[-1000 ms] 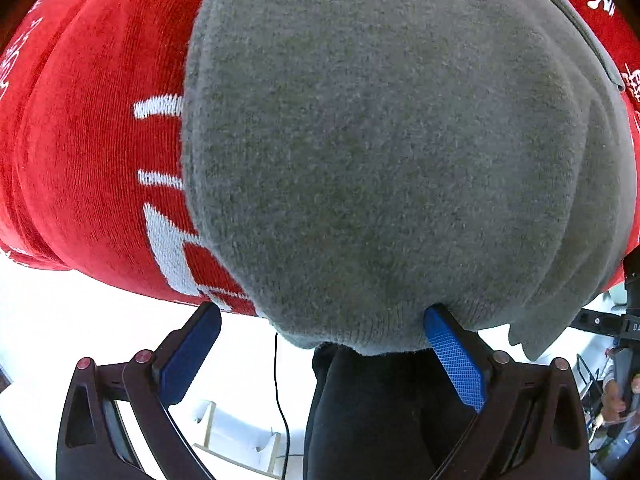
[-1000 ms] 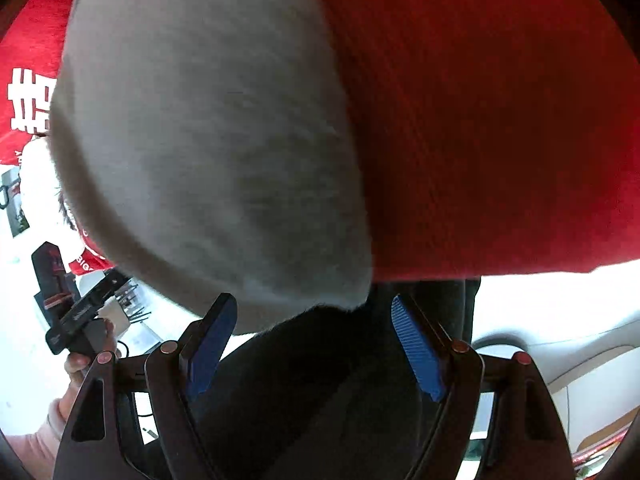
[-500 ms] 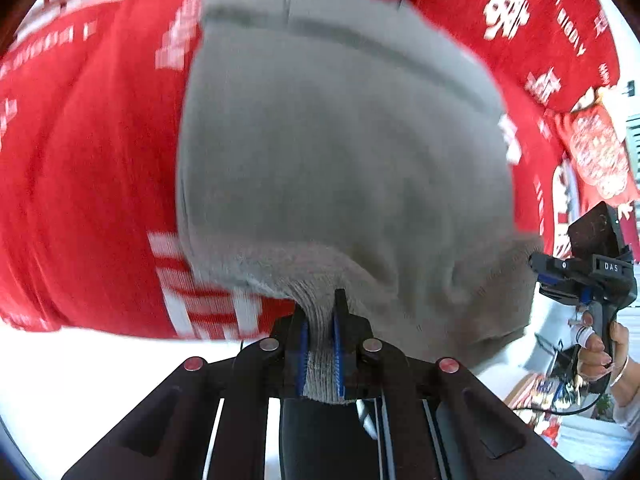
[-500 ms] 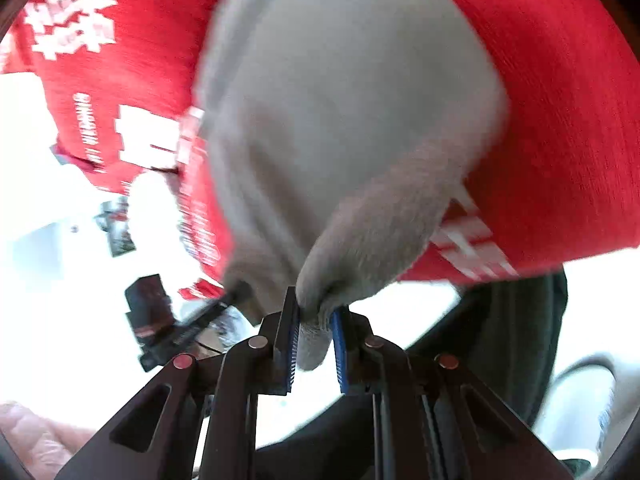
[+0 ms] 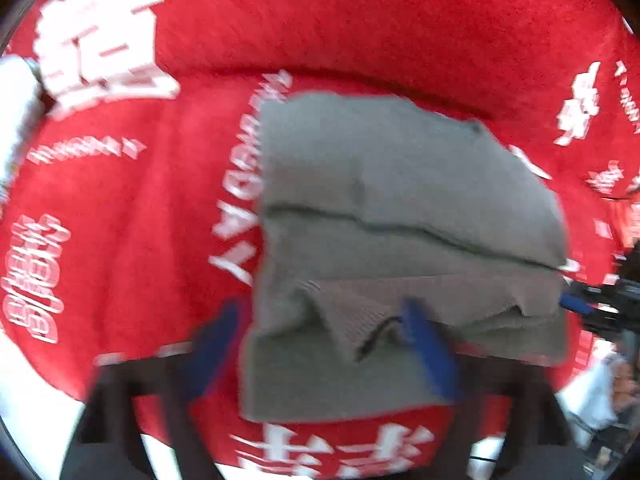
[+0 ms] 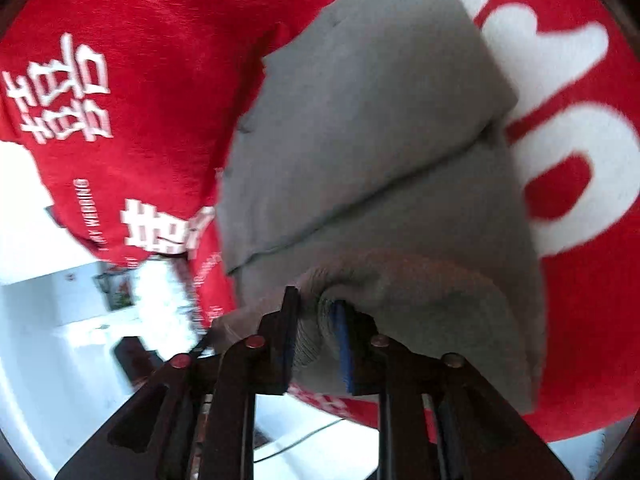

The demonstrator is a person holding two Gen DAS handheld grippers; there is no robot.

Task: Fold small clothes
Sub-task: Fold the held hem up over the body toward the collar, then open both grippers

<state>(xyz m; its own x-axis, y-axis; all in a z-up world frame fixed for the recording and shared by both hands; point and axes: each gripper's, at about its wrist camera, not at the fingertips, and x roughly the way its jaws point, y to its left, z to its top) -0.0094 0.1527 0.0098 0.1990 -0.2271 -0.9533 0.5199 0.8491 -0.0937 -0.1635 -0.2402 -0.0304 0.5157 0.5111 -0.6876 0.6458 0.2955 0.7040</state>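
Grey garment (image 5: 400,208) folded on red cloth (image 5: 160,240); left jaws opening wide, right jaws opening around hem

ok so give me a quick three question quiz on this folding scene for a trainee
1. What does the grey garment lie on? A) a bare wooden table B) a red cloth with white lettering C) a blue towel
2. True or false: the left tool has the garment clamped flat between its pads.
3. Which tool has the garment's ribbed hem between its pads?
Key: 1 B. 2 False: its jaws stand wide apart and are opening, with nothing clamped. 3 The right tool; its jaws are opening with the hem between them.
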